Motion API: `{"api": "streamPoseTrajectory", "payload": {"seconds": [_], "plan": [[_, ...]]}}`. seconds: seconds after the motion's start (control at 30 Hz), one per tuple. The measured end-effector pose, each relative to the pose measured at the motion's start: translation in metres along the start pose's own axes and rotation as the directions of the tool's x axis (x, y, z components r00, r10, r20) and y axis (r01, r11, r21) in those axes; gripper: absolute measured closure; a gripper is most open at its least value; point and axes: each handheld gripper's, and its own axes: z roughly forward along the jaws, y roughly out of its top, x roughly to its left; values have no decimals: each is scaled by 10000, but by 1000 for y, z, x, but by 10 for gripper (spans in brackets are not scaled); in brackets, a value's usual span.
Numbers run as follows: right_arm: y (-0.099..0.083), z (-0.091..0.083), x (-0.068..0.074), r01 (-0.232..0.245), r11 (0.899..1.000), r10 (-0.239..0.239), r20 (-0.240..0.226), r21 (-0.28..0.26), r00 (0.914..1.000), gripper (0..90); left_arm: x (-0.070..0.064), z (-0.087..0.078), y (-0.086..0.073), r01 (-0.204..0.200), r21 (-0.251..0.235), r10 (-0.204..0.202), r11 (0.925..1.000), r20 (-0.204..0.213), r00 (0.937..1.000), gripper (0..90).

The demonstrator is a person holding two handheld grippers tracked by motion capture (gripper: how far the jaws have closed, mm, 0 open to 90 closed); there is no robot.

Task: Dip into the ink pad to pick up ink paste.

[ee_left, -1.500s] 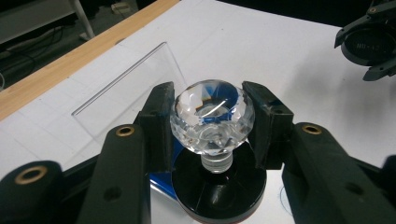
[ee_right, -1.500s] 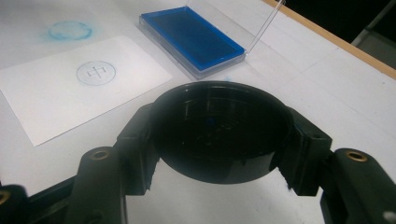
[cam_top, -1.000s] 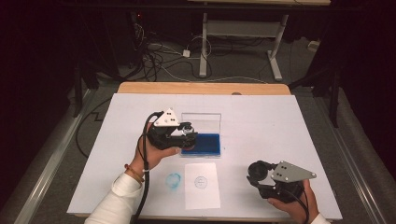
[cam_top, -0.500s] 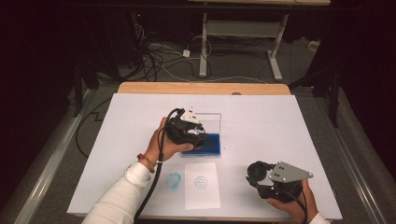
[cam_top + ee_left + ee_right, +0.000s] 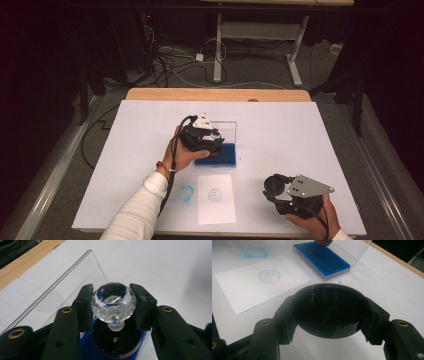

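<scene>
- Two tools are each closed on something: the left tool (image 5: 113, 312) pinches the faceted clear knob (image 5: 113, 305) of a stamp between its jaws, over the blue ink pad (image 5: 217, 155).
- Below the knob, the stamp's round black body (image 5: 116, 340) sits over the pad.
- Right tool (image 5: 329, 315) grips a round black cap (image 5: 329, 308), near the desk's (image 5: 300, 130) front right.
- Between them lies a white paper (image 5: 215, 198) bearing a round blue print (image 5: 269, 275), with a blue smudge (image 5: 186, 193) beside it.

Counts around the ink pad (image 5: 216, 155)

One stamp (image 5: 113, 305) above it, one black cap (image 5: 329, 310) and one paper (image 5: 215, 197) near it, two grippers.
</scene>
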Motion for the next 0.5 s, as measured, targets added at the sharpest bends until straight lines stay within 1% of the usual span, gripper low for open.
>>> {"api": "streamPoseTrajectory", "payload": {"seconds": [0.07,0.23,0.3,0.37,0.43,0.5], "plan": [[-1,0,0,-14,10000,14,35,27,10000,387,2,2,-4,154,-142,-153,9998,101,9998,549],[-2,0,1,-4,10000,3,75,98,10000,387,2,8,-8,78,-181,-81,9998,-163,9998,549],[-2,1,1,6,9999,-7,98,104,10000,387,1,10,-9,35,-223,-38,9997,-109,9999,549],[-2,1,1,31,9999,-33,145,115,9999,387,-1,12,-11,-32,-177,29,9998,-177,9998,549],[-3,1,0,45,9999,-47,159,123,9999,387,-1,14,-12,-32,-182,29,9998,-114,9999,549],[-3,1,1,74,9999,-76,143,145,9999,387,-2,16,-13,-88,-163,85,9998,-224,9997,549]]}}
